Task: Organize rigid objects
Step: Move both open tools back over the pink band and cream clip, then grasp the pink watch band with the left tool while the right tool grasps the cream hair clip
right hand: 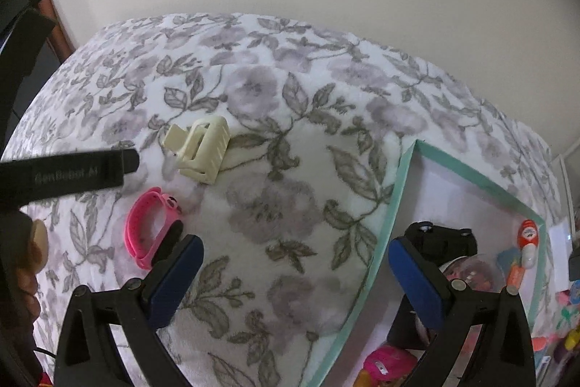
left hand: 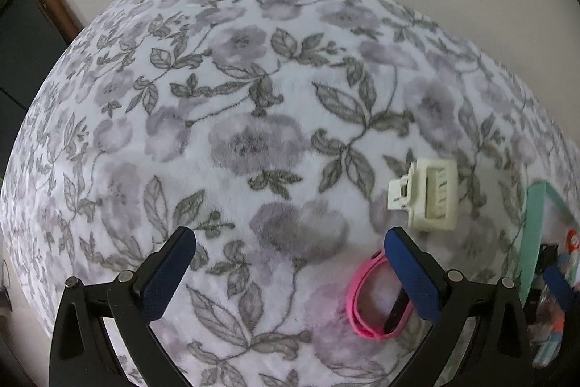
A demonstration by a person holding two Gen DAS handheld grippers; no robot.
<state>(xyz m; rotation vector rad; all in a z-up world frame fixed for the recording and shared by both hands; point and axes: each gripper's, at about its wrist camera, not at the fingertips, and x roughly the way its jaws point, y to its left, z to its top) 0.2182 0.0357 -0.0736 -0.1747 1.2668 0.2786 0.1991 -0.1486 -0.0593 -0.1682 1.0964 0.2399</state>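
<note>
Left wrist view: left tongs are released and empty. At 2 o'clock, the cream hair claw clip and pink wristband lie on the floral blanket, unsorted.

Right wrist view: right tongs are released above the teal-rimmed box, which holds several small items.

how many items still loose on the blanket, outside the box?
2. The cream hair clip lies farther out on the floral blanket; the pink wristband lies nearer, by the left claw. The teal-edged box sits to their right. More may be out of view.
</note>
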